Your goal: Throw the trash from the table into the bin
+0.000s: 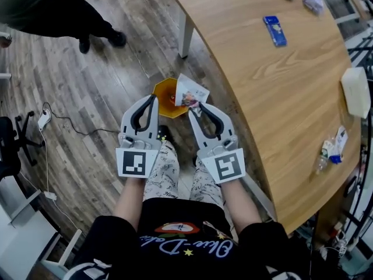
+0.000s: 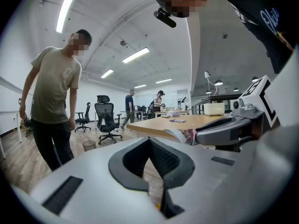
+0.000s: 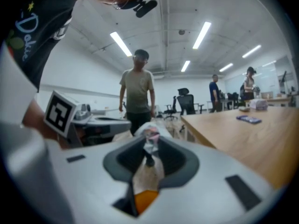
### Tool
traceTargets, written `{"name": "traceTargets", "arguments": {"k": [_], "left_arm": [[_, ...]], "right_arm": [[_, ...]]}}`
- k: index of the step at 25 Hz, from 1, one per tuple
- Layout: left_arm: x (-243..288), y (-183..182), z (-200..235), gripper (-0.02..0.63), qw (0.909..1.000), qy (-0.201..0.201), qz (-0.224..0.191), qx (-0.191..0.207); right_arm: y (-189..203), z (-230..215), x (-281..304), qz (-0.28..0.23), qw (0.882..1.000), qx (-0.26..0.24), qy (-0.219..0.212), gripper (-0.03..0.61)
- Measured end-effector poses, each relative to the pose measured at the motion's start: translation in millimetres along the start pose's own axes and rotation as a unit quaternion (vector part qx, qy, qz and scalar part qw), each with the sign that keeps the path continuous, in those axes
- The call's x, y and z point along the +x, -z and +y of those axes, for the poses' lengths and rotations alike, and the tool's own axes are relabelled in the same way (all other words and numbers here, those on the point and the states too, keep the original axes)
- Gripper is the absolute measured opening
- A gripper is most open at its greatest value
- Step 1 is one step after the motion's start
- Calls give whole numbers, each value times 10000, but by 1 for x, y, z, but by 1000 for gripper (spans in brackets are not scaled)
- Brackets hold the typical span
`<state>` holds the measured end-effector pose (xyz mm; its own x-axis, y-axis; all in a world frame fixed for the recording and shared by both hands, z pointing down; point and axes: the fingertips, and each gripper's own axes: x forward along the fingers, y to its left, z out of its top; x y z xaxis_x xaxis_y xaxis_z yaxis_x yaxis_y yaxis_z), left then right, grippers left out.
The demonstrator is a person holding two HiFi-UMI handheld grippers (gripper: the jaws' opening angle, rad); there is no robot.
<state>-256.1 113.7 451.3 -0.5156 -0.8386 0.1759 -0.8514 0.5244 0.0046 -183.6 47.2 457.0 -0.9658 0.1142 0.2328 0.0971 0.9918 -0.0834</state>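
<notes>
- L gripper (image 1: pixel 154 98): grey plastic two-jaw tool w/ black pads, held out in front of the person, pointing fwd and a bit down. In the left gripper view (image 2: pixel 150 141) the tips meet and there's nothing between them.
- R gripper (image 1: pixel 192 111): same make, just beside the L one, roughly parallel. Jaws nearly together, pinching a small white crumpled wrapper w/ colour print (image 1: pixel 190 92) at the very tips. The right gripper view shows the wrapper (image 3: pixel 150 136) sticking up out of the closed tips (image 3: pixel 149 146).
- Orange angular-rimmed plastic bin (image 1: pixel 165 92): on the grey wood-plank floor, straight ahead of both grippers, near the table's corner. From the head view the wrapper overlaps the bin's R rim. Orange also shows low down through the jaw gap (image 3: pixel 145 200).
- Light curved wooden table (image 1: pixel 274 86): to the person's R. Still on it, well apart from each other: a flat blue packet (image 1: pixel 274 30), a white box (image 1: pixel 355 92) and a clear plastic bottle (image 1: pixel 328 153).
- A person in a beige T-shirt and dark trousers (image 2: pixel 53 92) stands on the floor beyond the bin.
</notes>
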Motion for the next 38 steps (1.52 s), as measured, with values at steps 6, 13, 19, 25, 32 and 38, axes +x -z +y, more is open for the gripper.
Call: {"name": "traceTargets", "arguments": {"k": [6,13,19,25,32,38], "left_arm": [[-7,23,15,11,9998,-169,41,-69],[-1,48,14,11,9997,-225,49,-73],[0,67,25,11,9992,-287,218,-171],[8,85,33,11,9990,-372,223,-146],[12,97,38,11,9982,-477,284,-205],[13,108,36,11,9980,-459,366,-237]], "right_arm": [[24,5,13,81,9999,-55,-77,91],[51,6,20,198,9997,12,-146,91],[68,10,32,350,9992,39,-194,91],[90,6,43,435,9988,90,-220,91],[106,1,51,627,9976,129,-277,91],[120,1,52,717,9969,89,-306,91]]}}
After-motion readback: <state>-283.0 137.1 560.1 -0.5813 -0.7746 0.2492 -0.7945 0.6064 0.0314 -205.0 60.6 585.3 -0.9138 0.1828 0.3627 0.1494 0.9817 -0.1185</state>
